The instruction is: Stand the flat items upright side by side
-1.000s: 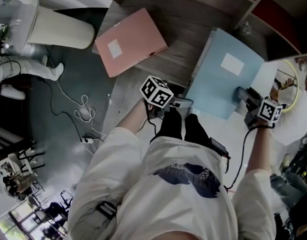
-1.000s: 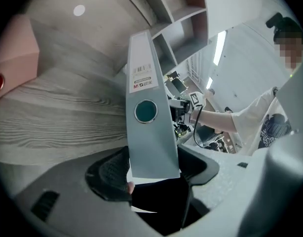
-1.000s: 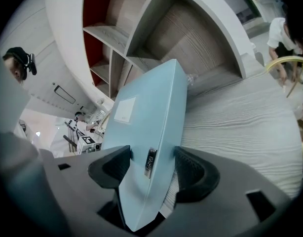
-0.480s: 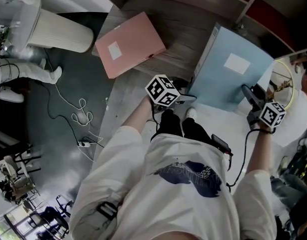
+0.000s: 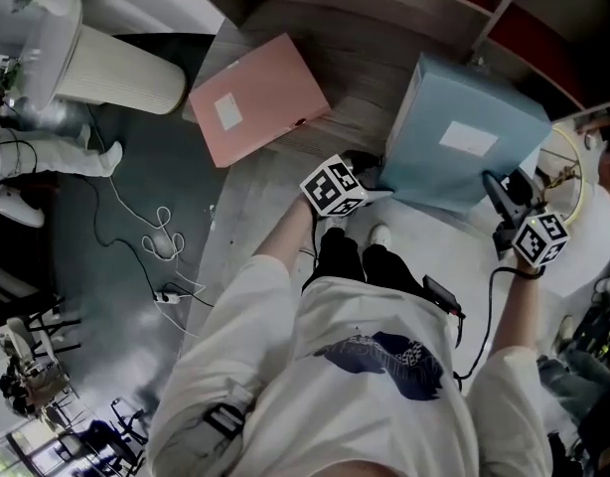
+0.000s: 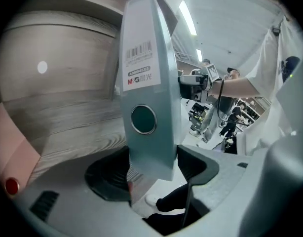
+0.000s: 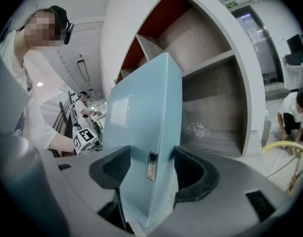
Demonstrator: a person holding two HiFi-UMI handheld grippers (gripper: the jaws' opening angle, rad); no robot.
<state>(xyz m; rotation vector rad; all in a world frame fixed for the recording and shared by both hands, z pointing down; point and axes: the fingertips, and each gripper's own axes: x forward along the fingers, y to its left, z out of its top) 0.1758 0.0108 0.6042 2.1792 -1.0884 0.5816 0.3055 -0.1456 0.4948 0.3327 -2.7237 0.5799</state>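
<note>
The grey wood-grain table top (image 5: 355, 58) runs from the near centre to the far right of the head view. The pale blue cardboard box file (image 5: 464, 132) stands tilted over its right part, neither flat nor fully upright, with its broad face and white label turned towards the person. The flat pink folder (image 5: 257, 97) lies well apart on the far left. Only this view shows both grippers at once, each at a near corner of the file: the left gripper (image 5: 370, 179) at the left one, the right gripper (image 5: 499, 195) at the right one.

The left gripper view alone shows the file's spine (image 6: 149, 98). The spine carries a barcode sticker (image 6: 139, 63) and a round finger hole (image 6: 143, 119), and the left gripper (image 6: 151, 169) is clamped on its lower end, pads against both sides. A corner of the pink folder (image 6: 8, 152) shows at the left edge.

The right gripper view alone shows the opposite edge (image 7: 141, 132), where a small metal clasp (image 7: 151, 165) sits. The right gripper (image 7: 149, 169) is clamped there. Behind stands a white curved shelf unit (image 7: 210, 83) with wooden compartments.
</note>
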